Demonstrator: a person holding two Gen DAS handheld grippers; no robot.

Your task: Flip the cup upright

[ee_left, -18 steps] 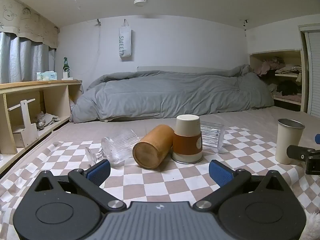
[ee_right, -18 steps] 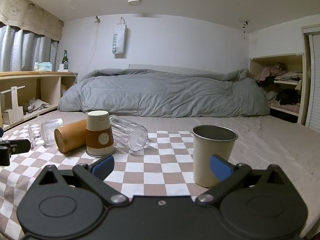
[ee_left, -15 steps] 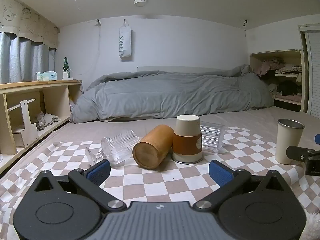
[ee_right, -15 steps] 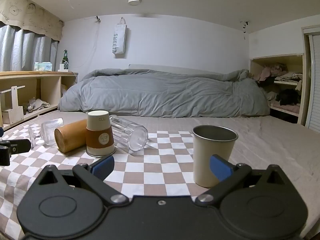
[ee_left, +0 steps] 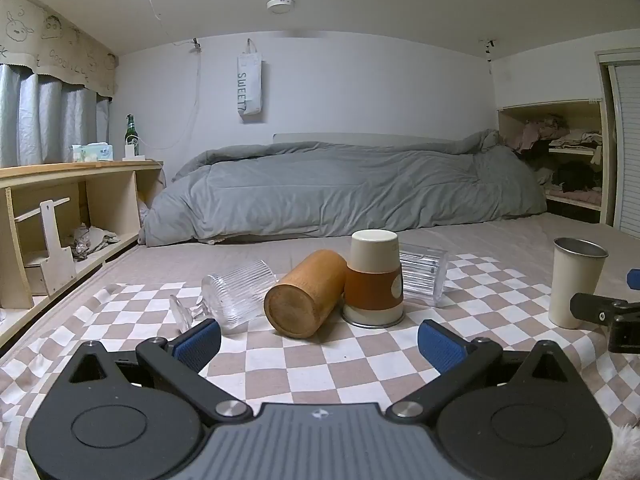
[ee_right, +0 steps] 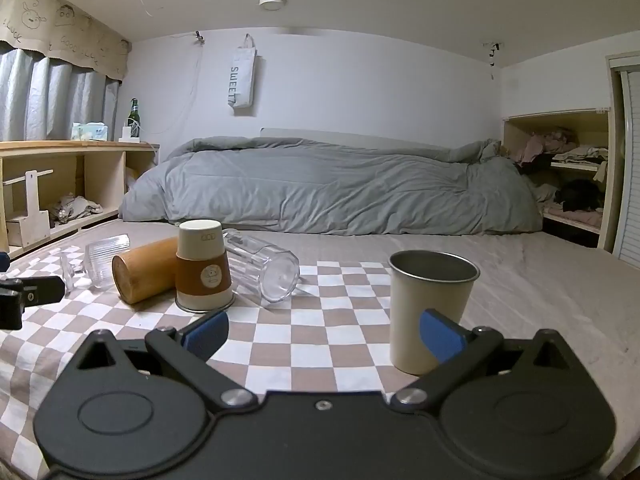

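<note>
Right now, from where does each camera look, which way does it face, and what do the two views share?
Left wrist: sits on the left claw, low over the checked cloth, facing the bed; its open fingers frame the wooden cup and upside-down paper cup; the other claw's tip shows at right.
Right wrist: sits on the right claw, further right, facing the bed; open fingers by the metal cup.
Shared: all the cups, cloth, bed.
</note>
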